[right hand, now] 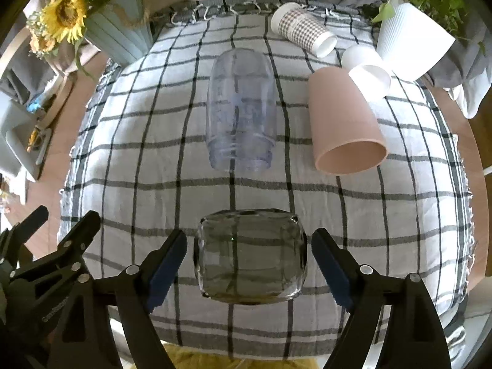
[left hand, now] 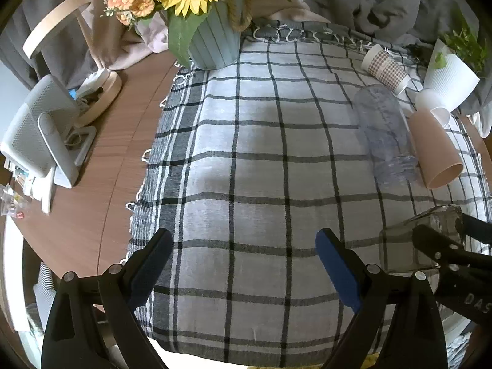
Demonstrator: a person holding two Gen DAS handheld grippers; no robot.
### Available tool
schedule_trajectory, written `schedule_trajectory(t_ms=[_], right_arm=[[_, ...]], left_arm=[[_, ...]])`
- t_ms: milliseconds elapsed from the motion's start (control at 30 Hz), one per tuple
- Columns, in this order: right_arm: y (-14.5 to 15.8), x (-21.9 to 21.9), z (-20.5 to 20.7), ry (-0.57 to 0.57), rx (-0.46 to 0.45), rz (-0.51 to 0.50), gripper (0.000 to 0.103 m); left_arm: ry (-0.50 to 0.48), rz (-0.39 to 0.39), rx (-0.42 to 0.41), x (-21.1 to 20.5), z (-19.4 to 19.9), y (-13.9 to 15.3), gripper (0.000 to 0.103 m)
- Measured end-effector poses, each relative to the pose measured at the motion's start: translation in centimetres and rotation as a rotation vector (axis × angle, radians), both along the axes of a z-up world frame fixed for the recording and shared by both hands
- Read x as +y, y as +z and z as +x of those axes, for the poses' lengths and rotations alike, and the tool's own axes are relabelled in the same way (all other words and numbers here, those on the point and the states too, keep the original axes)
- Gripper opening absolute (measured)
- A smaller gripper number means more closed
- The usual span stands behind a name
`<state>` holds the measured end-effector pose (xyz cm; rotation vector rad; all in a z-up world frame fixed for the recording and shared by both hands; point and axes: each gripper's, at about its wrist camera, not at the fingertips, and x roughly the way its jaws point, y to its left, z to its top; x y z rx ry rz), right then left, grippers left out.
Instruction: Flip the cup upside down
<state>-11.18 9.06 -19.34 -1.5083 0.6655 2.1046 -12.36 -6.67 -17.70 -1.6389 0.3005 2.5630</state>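
I see my right gripper (right hand: pixel 249 264) spread open around the glass cup (right hand: pixel 250 256), untouched; rim orientation unclear. Left gripper (left hand: pixel 244 264) open over checked cloth (left hand: pixel 246 153).

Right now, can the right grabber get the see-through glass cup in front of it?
Probably yes. The right gripper is open, and the clear glass cup sits on the checked cloth between its two fingers, with a gap on each side. Nothing blocks it; the pink cup lies farther back.

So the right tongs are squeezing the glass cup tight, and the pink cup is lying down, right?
Not squeezing. In the right wrist view the right tongs are open, with gaps either side of the glass cup. The pink cup is lying down.
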Motion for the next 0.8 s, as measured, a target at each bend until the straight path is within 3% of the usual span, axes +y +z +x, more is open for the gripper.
schedule_trajectory(t_ms=[133,433,800], right_arm=[[2.1,-0.3,1.1,-0.012,0.039,0.039,0.085],[9.8,-1.8,6.0,-0.069,0.223,0.223,0.091],[14.8,-3.5,11.6,-0.139,0.382,0.294,0.095]], left_arm=[[0.002,-0.005,0.041,0.1,0.9,1.5,0.096],[-0.015,0.046,0.189,0.8,4.1,7.3,0.102],[-0.037,0.067,0.354,1.4,7.7,12.8,0.103]])
